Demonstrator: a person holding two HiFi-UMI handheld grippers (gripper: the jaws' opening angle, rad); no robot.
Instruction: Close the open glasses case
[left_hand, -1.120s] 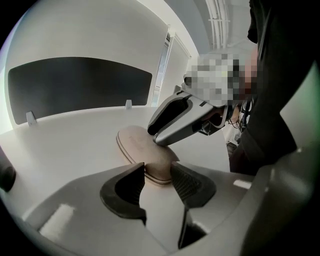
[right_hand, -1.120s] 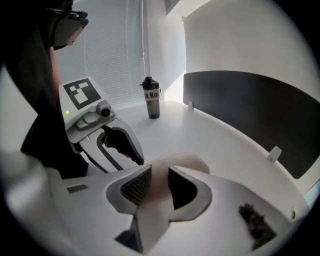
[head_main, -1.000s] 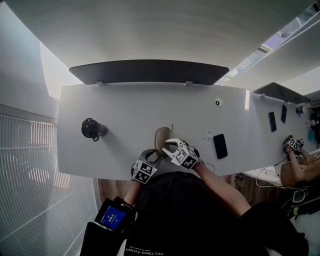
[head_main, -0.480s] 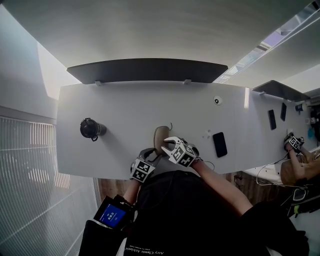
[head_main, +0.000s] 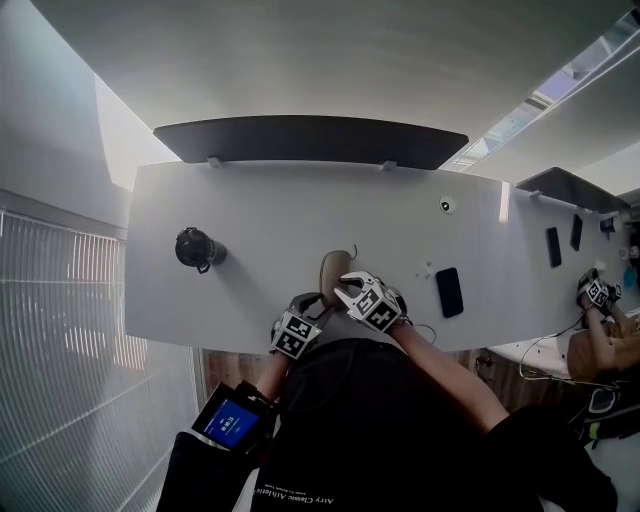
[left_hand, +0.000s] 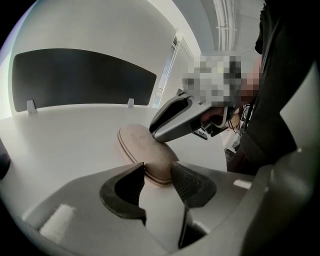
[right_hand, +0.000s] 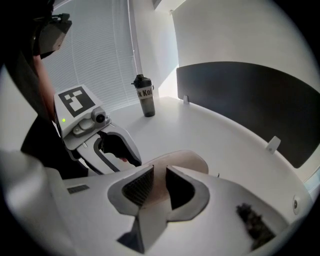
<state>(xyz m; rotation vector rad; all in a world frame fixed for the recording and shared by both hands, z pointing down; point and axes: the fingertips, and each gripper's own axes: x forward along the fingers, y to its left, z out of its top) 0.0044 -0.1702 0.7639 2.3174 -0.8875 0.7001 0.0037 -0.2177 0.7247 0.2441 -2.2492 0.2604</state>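
— What are the fingers doing?

— The left gripper (left_hand: 157, 176) has its fingers (left_hand: 122, 192) apart, and the near end of the glasses case (left_hand: 145, 150) sits right at the gap. I can't tell whether they touch it. My guess is it's there to stop the case sliding. The right gripper (right_hand: 159, 172) hangs over the top with its fingers closing to a narrow gap. The tan lid shows beyond them, but nothing is pinched. Seen from the left side, one of its fingers lies on the lid, pressing it down, I'd say.

— So is it shut?

— It looks shut, or nearly: only a thin seam runs round the edge. The case lies flat near the front edge of the white counter (head_main: 260, 210), just in front of the person.

— And around it?

— A dark drink bottle (head_main: 197, 248) stands well off to the left and a black phone (head_main: 449, 291) lies to the right. A long black panel (head_main: 310, 140) runs along the back, and there are blinds (head_main: 60, 340) by the left wall.
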